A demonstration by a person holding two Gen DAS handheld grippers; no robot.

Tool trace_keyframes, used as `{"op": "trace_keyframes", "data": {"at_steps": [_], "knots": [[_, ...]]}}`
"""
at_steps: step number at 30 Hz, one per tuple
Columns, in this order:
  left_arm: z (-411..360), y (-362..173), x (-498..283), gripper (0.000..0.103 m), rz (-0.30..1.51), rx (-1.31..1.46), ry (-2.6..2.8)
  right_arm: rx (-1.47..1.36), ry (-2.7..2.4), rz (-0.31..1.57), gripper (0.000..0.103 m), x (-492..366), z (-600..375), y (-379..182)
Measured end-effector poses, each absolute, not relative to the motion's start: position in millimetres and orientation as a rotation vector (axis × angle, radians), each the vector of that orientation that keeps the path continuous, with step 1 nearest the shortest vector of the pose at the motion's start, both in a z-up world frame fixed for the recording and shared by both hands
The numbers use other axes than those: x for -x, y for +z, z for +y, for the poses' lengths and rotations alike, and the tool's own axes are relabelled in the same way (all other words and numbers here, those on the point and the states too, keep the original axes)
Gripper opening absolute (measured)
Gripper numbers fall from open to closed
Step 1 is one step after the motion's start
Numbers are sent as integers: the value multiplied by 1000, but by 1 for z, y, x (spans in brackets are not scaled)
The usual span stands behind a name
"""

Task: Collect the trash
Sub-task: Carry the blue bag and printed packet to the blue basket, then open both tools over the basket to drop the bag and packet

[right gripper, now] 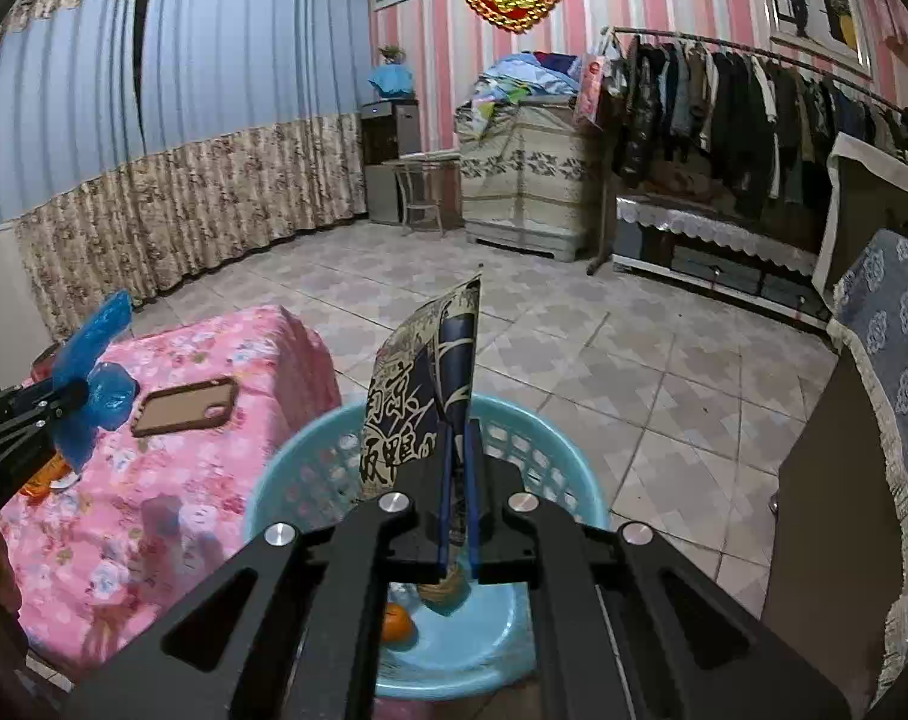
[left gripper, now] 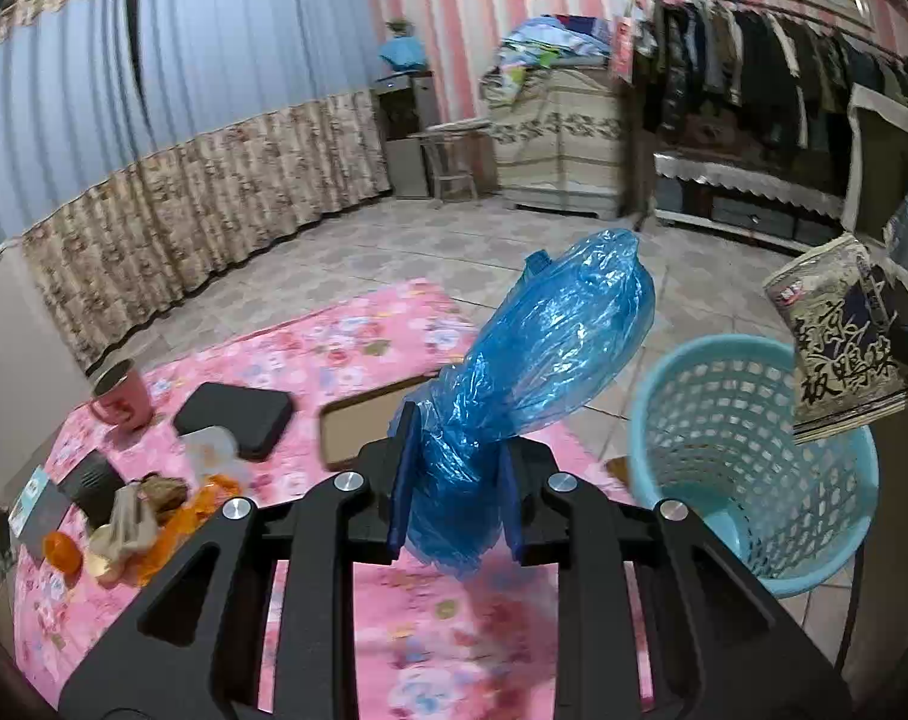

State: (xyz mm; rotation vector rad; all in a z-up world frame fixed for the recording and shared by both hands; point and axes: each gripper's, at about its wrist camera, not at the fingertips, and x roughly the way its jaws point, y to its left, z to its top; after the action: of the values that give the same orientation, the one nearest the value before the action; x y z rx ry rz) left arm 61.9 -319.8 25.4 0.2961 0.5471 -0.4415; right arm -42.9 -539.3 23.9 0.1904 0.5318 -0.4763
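My left gripper [left gripper: 457, 468] is shut on a crumpled blue plastic bag [left gripper: 538, 360] and holds it above the pink floral table [left gripper: 394, 630], left of the light-blue trash basket [left gripper: 754, 450]. The bag also shows in the right wrist view [right gripper: 94, 384]. My right gripper [right gripper: 459, 480] is shut on a printed snack wrapper [right gripper: 424, 396] and holds it over the basket [right gripper: 310, 468]. The wrapper also shows in the left wrist view [left gripper: 844, 354]. An orange object [right gripper: 397, 621] lies at the basket's bottom.
On the table are a pink mug [left gripper: 121, 399], a black case [left gripper: 235, 417], a brown phone [right gripper: 184, 405] and a heap of orange peel and scraps [left gripper: 154, 516]. A covered chair [right gripper: 874, 420] stands right of the basket. Tiled floor [right gripper: 574, 330] lies beyond.
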Motion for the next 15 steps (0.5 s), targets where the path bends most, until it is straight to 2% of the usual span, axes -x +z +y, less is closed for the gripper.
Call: {"op": "trace_keyframes", "data": {"at_steps": [15], "knots": [[-418,-15,-45,23,607,-360,-628,-228,-518,588,4,44,-571,-1]]}}
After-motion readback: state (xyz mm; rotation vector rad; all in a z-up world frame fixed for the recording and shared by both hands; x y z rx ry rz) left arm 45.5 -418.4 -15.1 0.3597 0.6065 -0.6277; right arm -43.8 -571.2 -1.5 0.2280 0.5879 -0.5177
